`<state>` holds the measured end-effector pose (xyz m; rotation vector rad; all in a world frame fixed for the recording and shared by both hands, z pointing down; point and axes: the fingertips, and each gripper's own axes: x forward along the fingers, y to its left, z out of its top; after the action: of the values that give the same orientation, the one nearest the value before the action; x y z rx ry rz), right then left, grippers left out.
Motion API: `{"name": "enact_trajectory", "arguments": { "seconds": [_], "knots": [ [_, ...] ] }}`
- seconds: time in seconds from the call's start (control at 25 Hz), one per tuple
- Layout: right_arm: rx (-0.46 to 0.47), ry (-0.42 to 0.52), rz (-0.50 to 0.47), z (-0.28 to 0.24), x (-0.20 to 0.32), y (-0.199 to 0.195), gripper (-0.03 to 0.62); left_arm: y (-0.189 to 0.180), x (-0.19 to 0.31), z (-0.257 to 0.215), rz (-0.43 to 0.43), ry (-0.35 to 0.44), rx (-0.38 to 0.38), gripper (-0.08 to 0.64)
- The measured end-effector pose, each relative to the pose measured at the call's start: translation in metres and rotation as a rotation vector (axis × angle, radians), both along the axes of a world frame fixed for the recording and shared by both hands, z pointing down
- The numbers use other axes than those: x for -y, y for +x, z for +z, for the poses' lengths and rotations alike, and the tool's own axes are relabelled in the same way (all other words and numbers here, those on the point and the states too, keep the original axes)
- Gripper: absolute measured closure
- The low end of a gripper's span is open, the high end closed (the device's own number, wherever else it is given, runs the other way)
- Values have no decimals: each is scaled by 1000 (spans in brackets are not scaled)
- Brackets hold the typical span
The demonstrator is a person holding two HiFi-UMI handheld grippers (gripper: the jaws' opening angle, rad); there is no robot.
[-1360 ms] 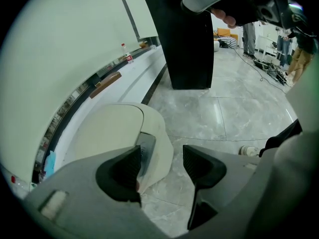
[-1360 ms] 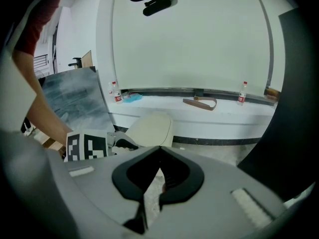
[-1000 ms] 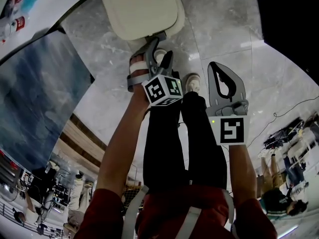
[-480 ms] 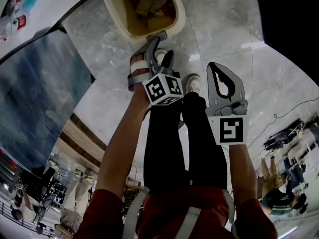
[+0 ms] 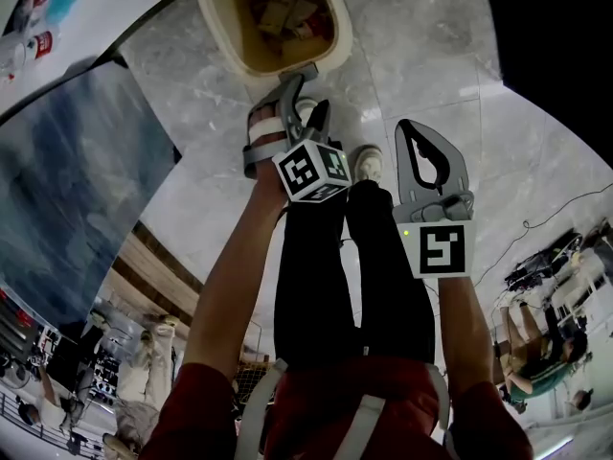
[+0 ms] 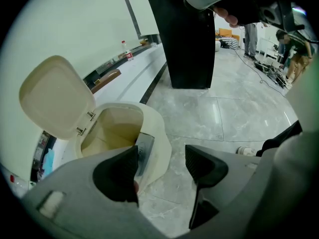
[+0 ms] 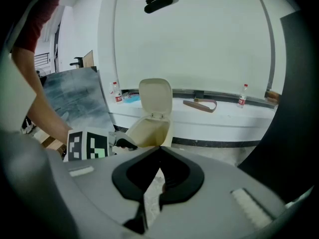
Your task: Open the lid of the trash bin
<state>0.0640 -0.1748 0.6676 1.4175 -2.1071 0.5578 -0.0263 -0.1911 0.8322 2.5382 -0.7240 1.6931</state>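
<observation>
The cream trash bin (image 5: 337, 38) stands on the marble floor at the top of the head view, with trash (image 5: 283, 11) showing inside. Its lid (image 6: 56, 96) stands raised on its back hinge; the lid (image 7: 155, 97) also shows upright in the right gripper view. My left gripper (image 5: 305, 102) is open, its jaws just in front of the bin's front rim, where a grey panel (image 6: 144, 150) sits beside the left jaw. My right gripper (image 5: 418, 137) is shut on nothing, held to the right and farther from the bin (image 7: 147, 130).
A black cabinet (image 5: 548, 27) stands at the right of the bin and a blue-grey board (image 5: 77, 180) leans at the left. A white ledge (image 7: 219, 114) with bottles runs behind the bin. The person's shoe (image 5: 369, 161) is between the grippers. Cables (image 5: 551, 220) lie at the right.
The bin's lid was down one second ago; it has swung up and the bin's inside now shows. Both grippers have hardly moved.
</observation>
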Motion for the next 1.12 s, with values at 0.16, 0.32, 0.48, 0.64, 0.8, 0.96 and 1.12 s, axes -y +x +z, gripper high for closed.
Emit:
{"name": "enact_trajectory", "arguments": {
  "seconds": [0.16, 0.32, 0.48, 0.64, 0.8, 0.96, 1.12],
  "knots": [
    [-9, 0, -6, -5, -4, -2, 594, -6, -3, -1, -28, -28, 11, 258],
    [-14, 32, -14, -18, -1, 0, 593, -11, -8, -10, -22, -24, 31, 258],
    [-21, 74, -38, -49, -3, 0, 592, -15, -20, -39, -28, -16, 40, 258],
    [-40, 119, -75, -78, -1, -7, 594, -23, -24, -73, -93, 1, 6, 258],
    [-49, 130, -99, -110, -6, -12, 593, -33, -47, -103, -156, -26, -9, 258],
    [-51, 173, -117, -146, -6, -12, 592, -37, -61, -141, -227, -14, -42, 259],
    [-37, 225, -126, -185, -5, -13, 594, -42, -63, -193, -328, 30, -110, 259]
  ]
}}
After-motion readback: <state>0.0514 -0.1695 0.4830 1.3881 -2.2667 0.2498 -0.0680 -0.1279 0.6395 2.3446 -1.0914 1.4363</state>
